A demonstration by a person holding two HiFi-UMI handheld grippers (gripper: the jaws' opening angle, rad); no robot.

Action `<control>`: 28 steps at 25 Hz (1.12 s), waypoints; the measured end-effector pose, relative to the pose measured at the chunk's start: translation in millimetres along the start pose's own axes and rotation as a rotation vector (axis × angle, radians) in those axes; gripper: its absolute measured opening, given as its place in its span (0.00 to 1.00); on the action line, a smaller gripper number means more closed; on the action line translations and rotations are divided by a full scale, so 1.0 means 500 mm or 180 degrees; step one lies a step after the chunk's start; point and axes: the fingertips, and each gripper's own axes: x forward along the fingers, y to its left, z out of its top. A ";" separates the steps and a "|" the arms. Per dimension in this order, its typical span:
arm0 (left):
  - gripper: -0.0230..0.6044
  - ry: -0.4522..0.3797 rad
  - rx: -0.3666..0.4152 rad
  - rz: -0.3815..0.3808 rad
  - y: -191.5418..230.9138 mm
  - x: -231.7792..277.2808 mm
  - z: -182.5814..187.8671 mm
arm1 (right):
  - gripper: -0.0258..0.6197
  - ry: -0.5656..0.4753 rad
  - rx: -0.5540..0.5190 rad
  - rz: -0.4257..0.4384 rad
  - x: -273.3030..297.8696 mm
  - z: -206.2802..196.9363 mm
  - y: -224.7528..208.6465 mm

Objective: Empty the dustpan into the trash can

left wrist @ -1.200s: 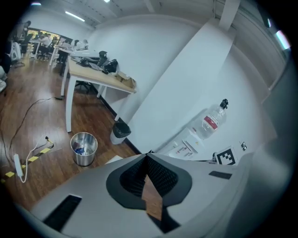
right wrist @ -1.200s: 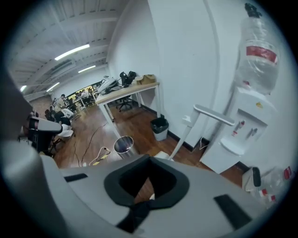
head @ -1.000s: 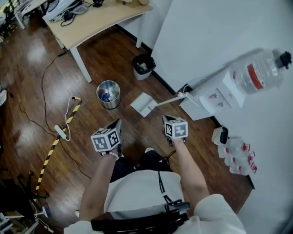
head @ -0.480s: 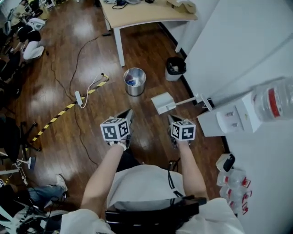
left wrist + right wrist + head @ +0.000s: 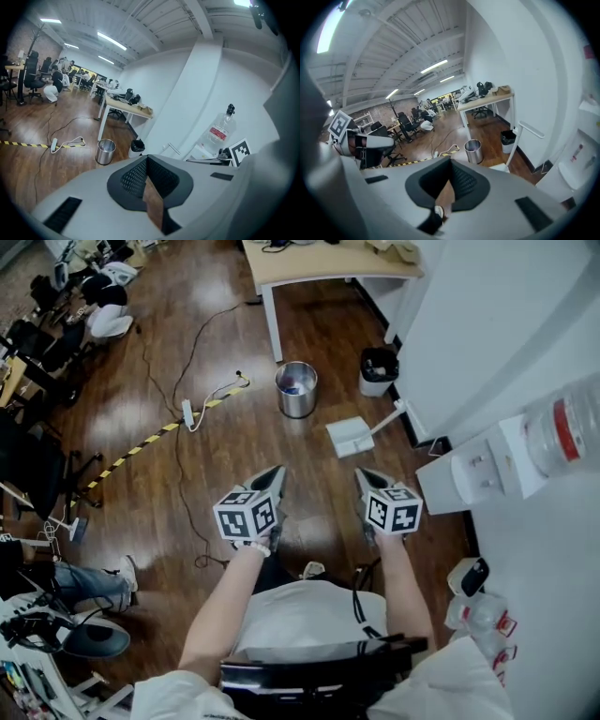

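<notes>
You are holding the left gripper and right gripper empty, jaws pressed together, well apart from the white dustpan and metal trash can.

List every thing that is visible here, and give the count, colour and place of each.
trash can: one, shiny metal, on the floor ahead
small bin: one, black, by the wall, right of the trash can
dustpan: one, white, on the floor, handle rising beside the wall
desk: one, light wood, white legs, far end
power strip: one, white, left of the trash can
striped tape: one, yellow and black, floor at left
water dispenser: one, white, at the right wall
bottle: one, clear, on the dispenser
left gripper: one, grey, shut, empty
right gripper: one, grey, shut, empty
</notes>
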 end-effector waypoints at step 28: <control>0.02 -0.0204 0.0195 -0.0143 0.031 -0.184 0.023 | 0.04 -0.0630 -0.0105 -0.0393 -0.135 0.006 0.171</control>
